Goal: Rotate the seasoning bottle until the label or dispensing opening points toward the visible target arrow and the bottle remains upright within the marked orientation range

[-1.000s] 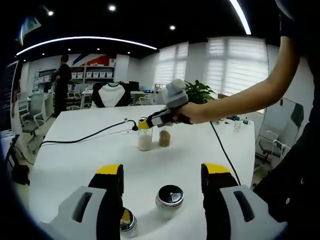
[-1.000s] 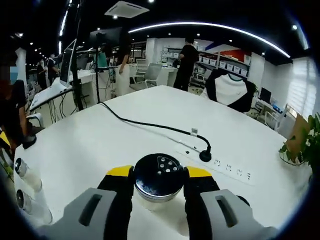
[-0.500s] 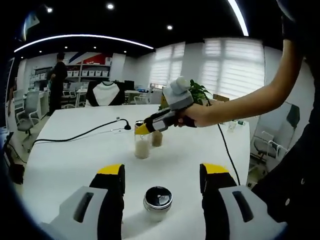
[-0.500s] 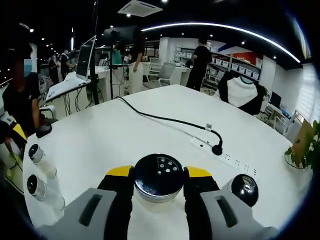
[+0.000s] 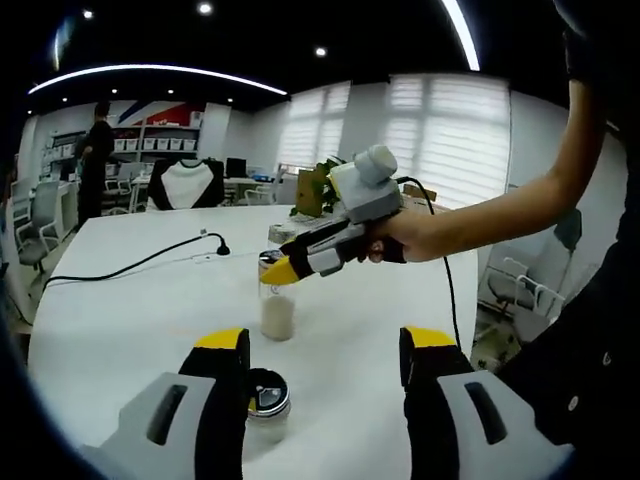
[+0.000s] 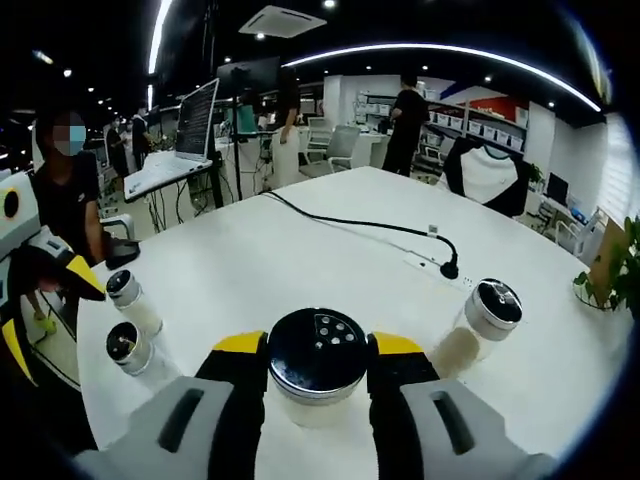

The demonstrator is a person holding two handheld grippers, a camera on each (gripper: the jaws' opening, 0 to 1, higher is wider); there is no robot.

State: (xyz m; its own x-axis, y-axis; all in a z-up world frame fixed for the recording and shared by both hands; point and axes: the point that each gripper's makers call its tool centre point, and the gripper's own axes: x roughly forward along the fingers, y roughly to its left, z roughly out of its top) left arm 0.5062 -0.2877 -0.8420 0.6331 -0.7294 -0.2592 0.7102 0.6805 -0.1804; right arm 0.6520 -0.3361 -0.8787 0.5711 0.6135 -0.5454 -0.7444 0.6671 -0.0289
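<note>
A clear seasoning bottle point(image 6: 318, 352) with a black perforated shaker cap stands upright on the white table point(image 6: 300, 250). My right gripper point(image 6: 318, 345) is shut on it, one yellow-tipped jaw on each side of the cap. In the left gripper view that bottle point(image 5: 277, 312) holds pale powder, and the right gripper point(image 5: 283, 270), held by a hand, clamps its top. My left gripper point(image 5: 325, 342) is open with its jaws wide apart. A second capped bottle point(image 5: 266, 397) stands just inside its left jaw, partly hidden by it.
Another bottle point(image 6: 488, 308) with brownish contents stands right of the held one. Two small bottles point(image 6: 128, 318) stand at the left beside the left gripper point(image 6: 45, 285). A black cable point(image 6: 360, 225) crosses the table. A person point(image 6: 65, 190) sits beyond the table edge.
The right gripper has swung with the bottle still in its jaws, so the room swept across its view. The left gripper view shifted, bringing the capped bottle against its left jaw.
</note>
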